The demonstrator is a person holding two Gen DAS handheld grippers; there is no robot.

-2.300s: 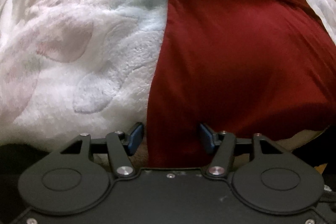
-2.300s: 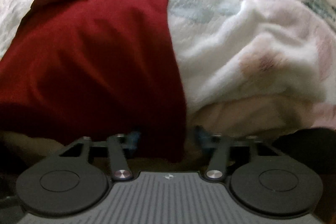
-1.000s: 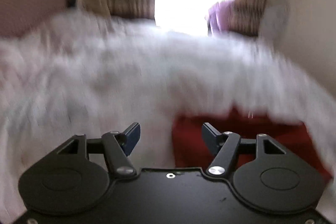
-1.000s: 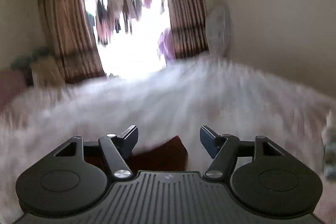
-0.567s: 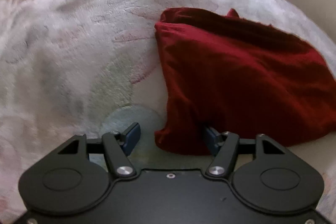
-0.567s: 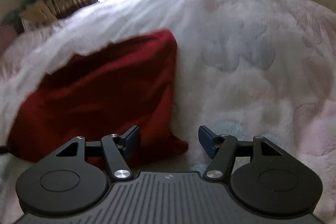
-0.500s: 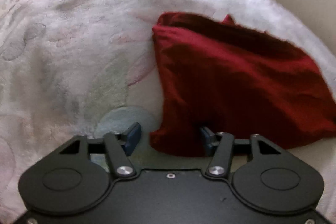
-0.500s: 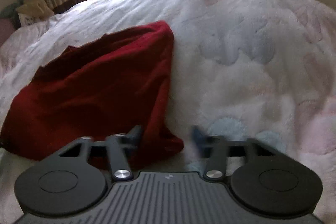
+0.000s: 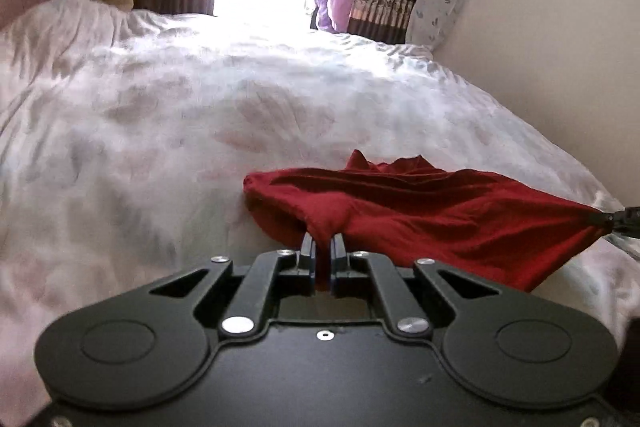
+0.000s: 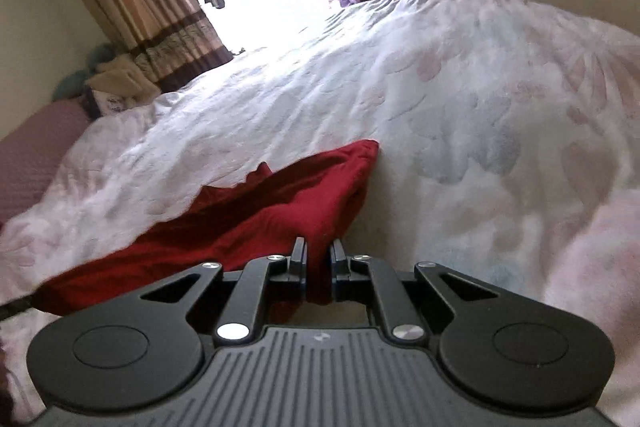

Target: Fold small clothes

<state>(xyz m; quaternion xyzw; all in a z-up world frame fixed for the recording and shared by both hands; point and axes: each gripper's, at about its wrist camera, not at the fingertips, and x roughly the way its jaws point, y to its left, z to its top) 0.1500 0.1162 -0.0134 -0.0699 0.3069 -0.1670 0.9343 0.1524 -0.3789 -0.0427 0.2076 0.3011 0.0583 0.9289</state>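
Both the left gripper (image 9: 322, 247) and right gripper (image 10: 319, 251) are clamped on near corners of a dark red knit garment (image 9: 420, 211) lying on a white fleecy floral bedspread (image 9: 160, 131), mid-fold; next, likely, carrying that edge across evenly.

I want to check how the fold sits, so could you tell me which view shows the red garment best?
The left wrist view: the red garment stretches across from corner to corner, its far corner held by the right gripper. The right wrist view shows it foreshortened and blurred.
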